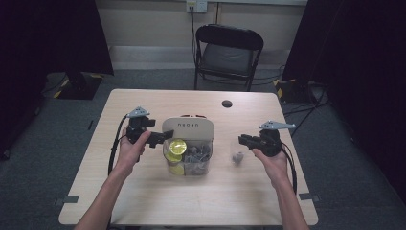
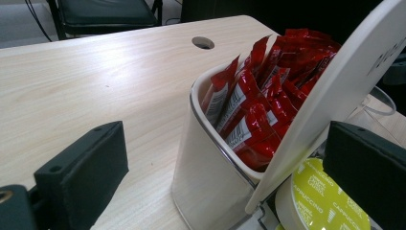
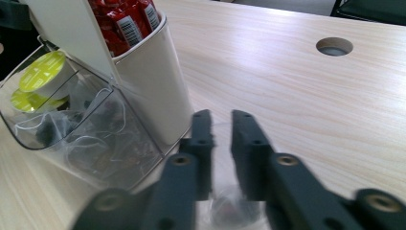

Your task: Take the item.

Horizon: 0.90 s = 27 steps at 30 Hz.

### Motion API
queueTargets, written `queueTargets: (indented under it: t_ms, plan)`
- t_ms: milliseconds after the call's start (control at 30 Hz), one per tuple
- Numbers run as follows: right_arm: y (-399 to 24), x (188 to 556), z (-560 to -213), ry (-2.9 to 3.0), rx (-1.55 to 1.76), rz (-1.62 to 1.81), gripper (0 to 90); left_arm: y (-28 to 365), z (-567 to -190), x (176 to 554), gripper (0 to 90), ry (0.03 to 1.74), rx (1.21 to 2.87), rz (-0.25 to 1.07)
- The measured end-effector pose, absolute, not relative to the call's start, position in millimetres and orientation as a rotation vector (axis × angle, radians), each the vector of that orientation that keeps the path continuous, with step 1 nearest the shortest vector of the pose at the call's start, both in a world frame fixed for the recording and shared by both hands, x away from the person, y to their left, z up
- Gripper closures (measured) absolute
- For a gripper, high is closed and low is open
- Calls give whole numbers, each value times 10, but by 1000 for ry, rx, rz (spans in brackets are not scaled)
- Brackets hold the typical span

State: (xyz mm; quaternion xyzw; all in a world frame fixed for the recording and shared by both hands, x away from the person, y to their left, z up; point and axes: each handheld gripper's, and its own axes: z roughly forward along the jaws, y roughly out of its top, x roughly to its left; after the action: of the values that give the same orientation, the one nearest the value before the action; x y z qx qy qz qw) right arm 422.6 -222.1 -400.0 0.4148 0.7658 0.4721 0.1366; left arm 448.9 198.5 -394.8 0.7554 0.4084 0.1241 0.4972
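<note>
A white organiser (image 1: 187, 125) stands mid-table with its lid (image 2: 335, 96) tilted up. Its white bin (image 2: 206, 182) holds red sachets (image 2: 268, 96). The clear front compartment (image 3: 95, 143) holds yellow-topped capsules (image 1: 177, 145) and clear packets. My left gripper (image 1: 165, 136) is at the organiser's left side, jaws wide open (image 2: 230, 158). One pad stands clear of the bin and the other sits by the lid above a yellow capsule (image 2: 325, 201). My right gripper (image 1: 242, 140) hovers right of the organiser. Its jaws (image 3: 221, 117) are a narrow gap apart over a small clear packet (image 1: 237, 156) lying on the table.
A round cable hole (image 1: 227, 103) sits near the table's far edge. A black folding chair (image 1: 229, 52) stands behind the table. Bare tabletop (image 1: 191, 201) lies in front of the organiser and to either side of it.
</note>
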Motion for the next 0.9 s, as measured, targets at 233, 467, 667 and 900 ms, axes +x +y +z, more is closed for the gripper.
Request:
queueTargets:
  t_ms: [233,467,667,900]
  plan:
    - [-2233,4237,-3994,2170,1247,1361,388,1985,-3948,4489,14,989,1830,300]
    - [-2256,4243,-3976,2141,1292,1327,222,1975,-3964,4490,24,985,1846,294]
    - [-2284,4209,-3956,2136,1295,1323,153,1996,-3958,4475,44,984,1844,294]
    - [-2377,4105,-3954,2118,1300,1339,146,2031,-3931,4451,71,988,1835,306]
